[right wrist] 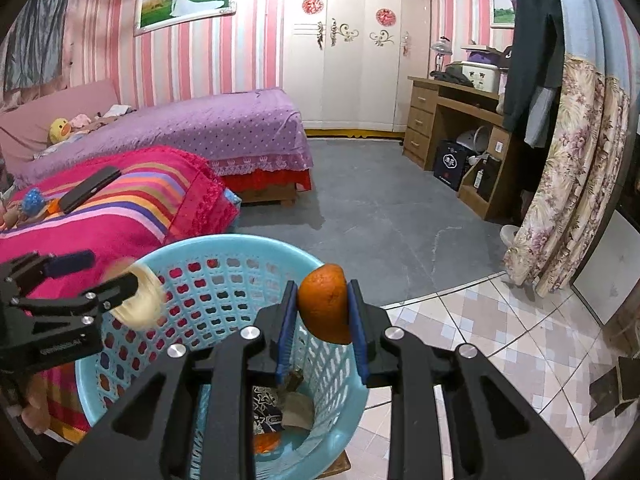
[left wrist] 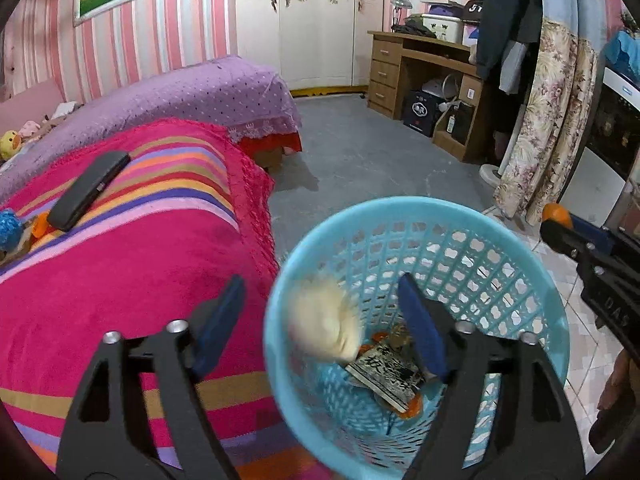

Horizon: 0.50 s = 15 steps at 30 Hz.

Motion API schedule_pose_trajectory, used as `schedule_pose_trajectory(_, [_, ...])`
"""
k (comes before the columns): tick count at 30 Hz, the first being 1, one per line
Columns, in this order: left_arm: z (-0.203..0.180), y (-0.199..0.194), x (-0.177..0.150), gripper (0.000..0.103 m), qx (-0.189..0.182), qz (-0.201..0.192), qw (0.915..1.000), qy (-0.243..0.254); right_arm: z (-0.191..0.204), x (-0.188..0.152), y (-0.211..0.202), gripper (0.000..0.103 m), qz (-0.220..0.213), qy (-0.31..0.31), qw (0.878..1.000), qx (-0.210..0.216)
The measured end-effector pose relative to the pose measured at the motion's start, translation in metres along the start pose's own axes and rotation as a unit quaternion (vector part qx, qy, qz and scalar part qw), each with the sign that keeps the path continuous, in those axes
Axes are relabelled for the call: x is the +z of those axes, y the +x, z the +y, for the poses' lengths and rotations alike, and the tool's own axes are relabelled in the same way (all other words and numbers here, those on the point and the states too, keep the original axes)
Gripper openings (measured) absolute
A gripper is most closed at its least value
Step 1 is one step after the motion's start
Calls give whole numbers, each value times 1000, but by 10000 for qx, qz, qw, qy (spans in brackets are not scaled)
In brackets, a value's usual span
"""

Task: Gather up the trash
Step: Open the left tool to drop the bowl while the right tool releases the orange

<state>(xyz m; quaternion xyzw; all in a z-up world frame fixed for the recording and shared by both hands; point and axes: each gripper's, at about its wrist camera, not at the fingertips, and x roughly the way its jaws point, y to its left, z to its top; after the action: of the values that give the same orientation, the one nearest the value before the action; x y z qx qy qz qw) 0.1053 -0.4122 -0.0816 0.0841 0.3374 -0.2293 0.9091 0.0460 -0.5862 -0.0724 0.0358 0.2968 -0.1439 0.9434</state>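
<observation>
basket: blue mesh basket on the floor just beside the bed, both claws of mine over it. Already inside, as far as I can see: a printed packet, orange peel bits, some brownish scrap I can't identify.

left claw: left gripper wide, pads touching nothing. A pale blurred lump sits between the fingers over the basket's near rim; smeared in both views, so I judge it's loose and dropping, not held. Can't say what it is.

right claw: right gripper narrow, clamped on a piece of orange peel, pads pressing both sides. Peel hangs over the basket rim, above the opening.

progress: I'd call it well along. Several bits binned, one falling, one in hand.

left to do: release the peel. On the striped blanket I see a dark flat case and a blue fuzzy thing with something orange beside it; can't tell if any of it is trash.

risk: pale lump is close to the rim, could bounce out.
</observation>
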Motion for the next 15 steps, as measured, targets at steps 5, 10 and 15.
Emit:
schedule_pose_trajectory(5, [19, -14, 1, 95, 158, -248, 9996, -26, 7, 2, -1, 25, -12, -60, 10000, 34])
schedule_pose_trajectory(10, [53, -28, 4, 97, 433, -429, 9979, -212, 14, 2, 4, 26, 55, -121, 9999, 68])
schedule_pose_trajectory(15, [83, -39, 4, 97, 648, -499, 9961, -345, 21, 5, 5, 26, 59, -130, 9999, 83])
